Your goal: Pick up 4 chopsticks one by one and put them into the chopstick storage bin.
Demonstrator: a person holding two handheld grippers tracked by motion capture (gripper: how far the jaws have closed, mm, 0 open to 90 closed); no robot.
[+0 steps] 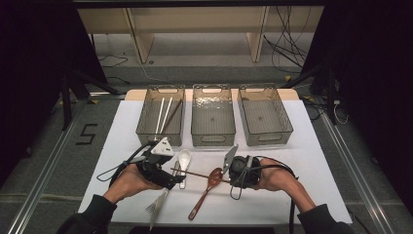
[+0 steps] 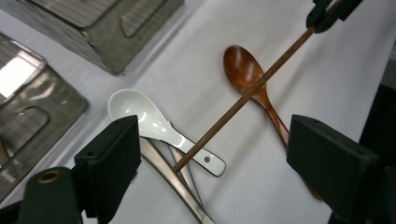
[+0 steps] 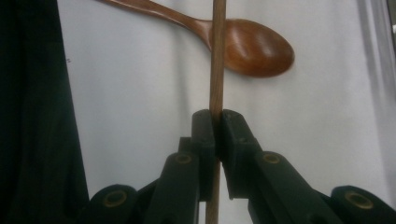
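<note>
Sorting looks approx. half way. Right gripper (image 3: 217,122) is pinching a wooden chopstick (image 2: 243,95), held above the table w/ its free end between the wide-spread jaws of left gripper (image 2: 212,154). Left bin (image 1: 160,117) already has sticks; wooden spoon (image 2: 250,77), white spoon (image 2: 156,126) and fork (image 1: 156,207) are not yet binned.

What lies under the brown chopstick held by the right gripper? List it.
Under the chopstick, clamped in the right gripper, lies the wooden spoon; the stick crosses its neck and hides that strip. Its free end hangs over the white spoon handle.
</note>
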